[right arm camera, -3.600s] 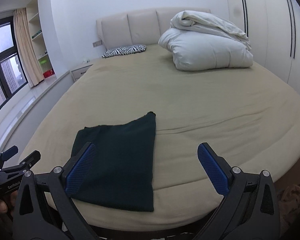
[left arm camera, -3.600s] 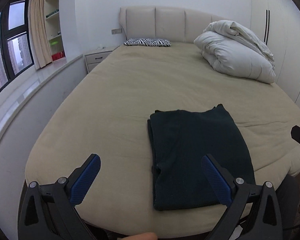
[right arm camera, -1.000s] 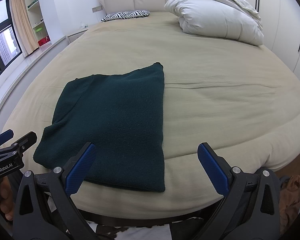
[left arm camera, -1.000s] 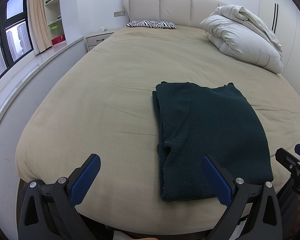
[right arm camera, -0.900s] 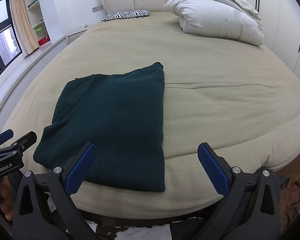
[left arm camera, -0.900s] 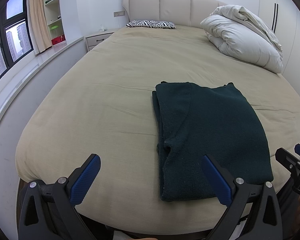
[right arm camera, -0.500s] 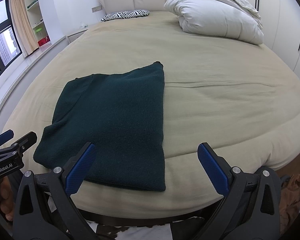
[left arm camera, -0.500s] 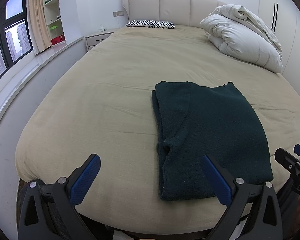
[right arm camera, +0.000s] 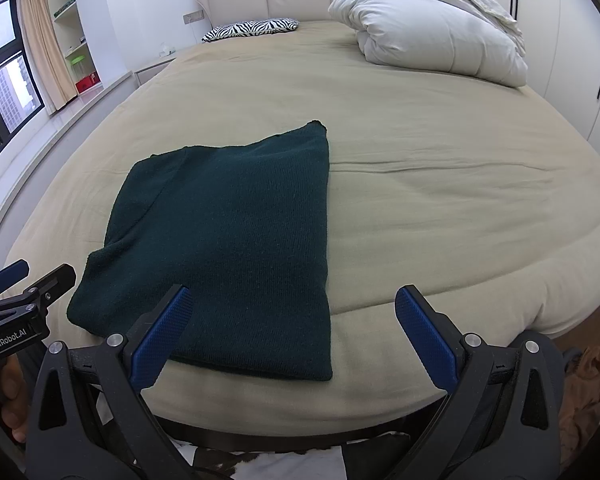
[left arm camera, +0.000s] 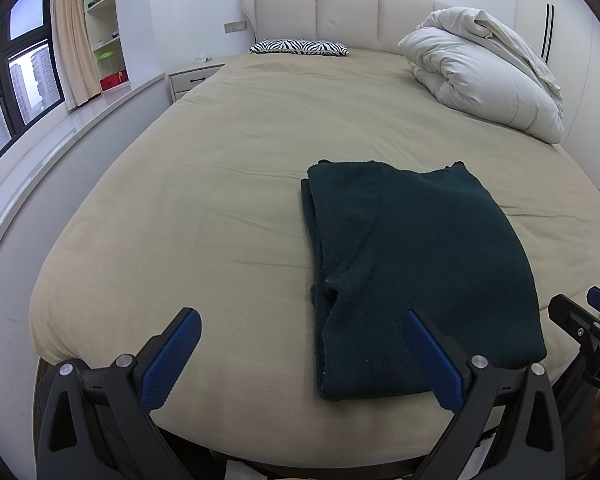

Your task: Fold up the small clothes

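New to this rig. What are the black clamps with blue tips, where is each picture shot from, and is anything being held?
There is no robot arm here. A person holds one hand-operated gripper in each hand, and each carries a wide-angle camera looking forward along its jaws, so the black-and-blue parts at the bottom of each picture are that gripper itself. One picture looks out from the left gripper, the other from the right gripper. Each view also catches the other gripper at its edge. Both point at a bed with a beige cover. On it, near the front edge, lies a dark green garment, already folded into a rectangle. Further back lie a bundled white duvet and a zebra-print pillow. Both jaws stand wide open; nothing is held.
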### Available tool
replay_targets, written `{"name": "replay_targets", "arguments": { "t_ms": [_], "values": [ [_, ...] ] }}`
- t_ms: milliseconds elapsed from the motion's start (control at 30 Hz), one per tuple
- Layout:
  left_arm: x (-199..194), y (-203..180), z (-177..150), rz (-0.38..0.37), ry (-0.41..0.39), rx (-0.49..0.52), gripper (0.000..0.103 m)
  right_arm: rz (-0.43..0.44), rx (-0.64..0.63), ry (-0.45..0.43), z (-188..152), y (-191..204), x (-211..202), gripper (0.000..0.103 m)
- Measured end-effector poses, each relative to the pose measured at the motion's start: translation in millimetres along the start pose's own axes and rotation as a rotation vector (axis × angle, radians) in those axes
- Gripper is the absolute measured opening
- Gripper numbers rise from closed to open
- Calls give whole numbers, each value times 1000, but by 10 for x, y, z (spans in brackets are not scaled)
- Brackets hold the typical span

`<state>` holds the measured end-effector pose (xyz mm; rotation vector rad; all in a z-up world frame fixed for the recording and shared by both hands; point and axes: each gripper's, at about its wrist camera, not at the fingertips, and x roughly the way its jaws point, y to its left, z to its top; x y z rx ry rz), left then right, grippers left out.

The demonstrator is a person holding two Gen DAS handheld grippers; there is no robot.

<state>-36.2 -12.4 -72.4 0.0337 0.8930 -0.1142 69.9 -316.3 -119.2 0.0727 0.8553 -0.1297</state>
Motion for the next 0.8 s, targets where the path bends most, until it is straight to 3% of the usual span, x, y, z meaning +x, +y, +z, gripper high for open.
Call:
{"name": "replay_targets", "arguments": {
  "t_ms": [800],
  "values": [
    [43,42,-44,-2,6,21,103,5,2,8,-17,-24,41,103]
  ]
}}
